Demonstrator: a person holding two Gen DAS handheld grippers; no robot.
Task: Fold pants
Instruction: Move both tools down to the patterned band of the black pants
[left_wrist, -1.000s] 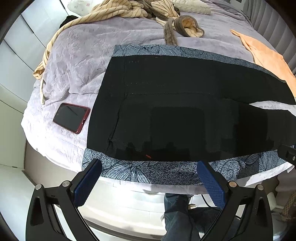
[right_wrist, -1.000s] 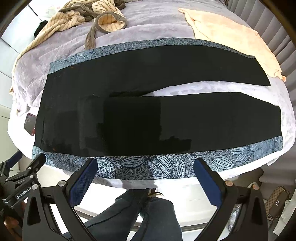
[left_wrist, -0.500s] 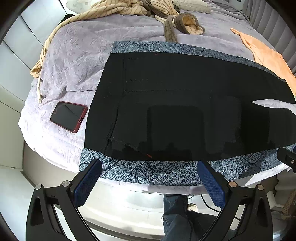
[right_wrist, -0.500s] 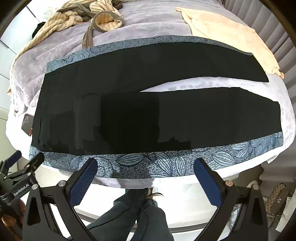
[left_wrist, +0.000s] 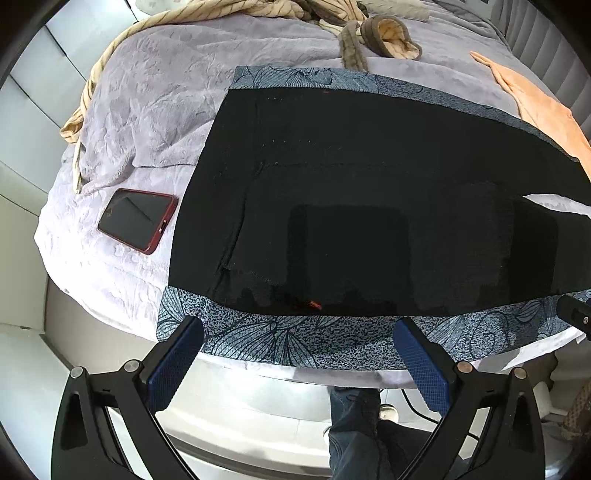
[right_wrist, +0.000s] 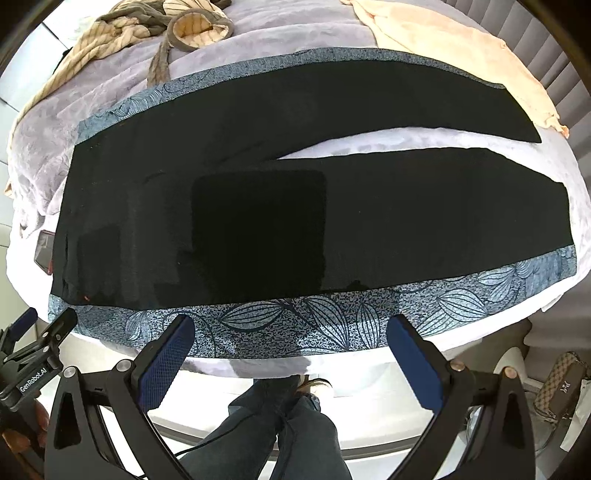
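1 pair of black pants (right_wrist: 258, 192) lies flat across the bed (left_wrist: 147, 122), long axis running left to right, waistband left beside 1 red phone (left_wrist: 138, 219), 2 legs splayed rightward. The left gripper (left_wrist: 299, 354) and right gripper (right_wrist: 288, 350) both hover over the pants' near patterned edge, fingers spread wide, holding nothing.

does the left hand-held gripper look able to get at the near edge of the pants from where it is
Probably yes. The left hand-held gripper is open and hangs just off the bed edge, with the pants' patterned near border directly ahead. Nothing lies between them; the phone sits off to the side.
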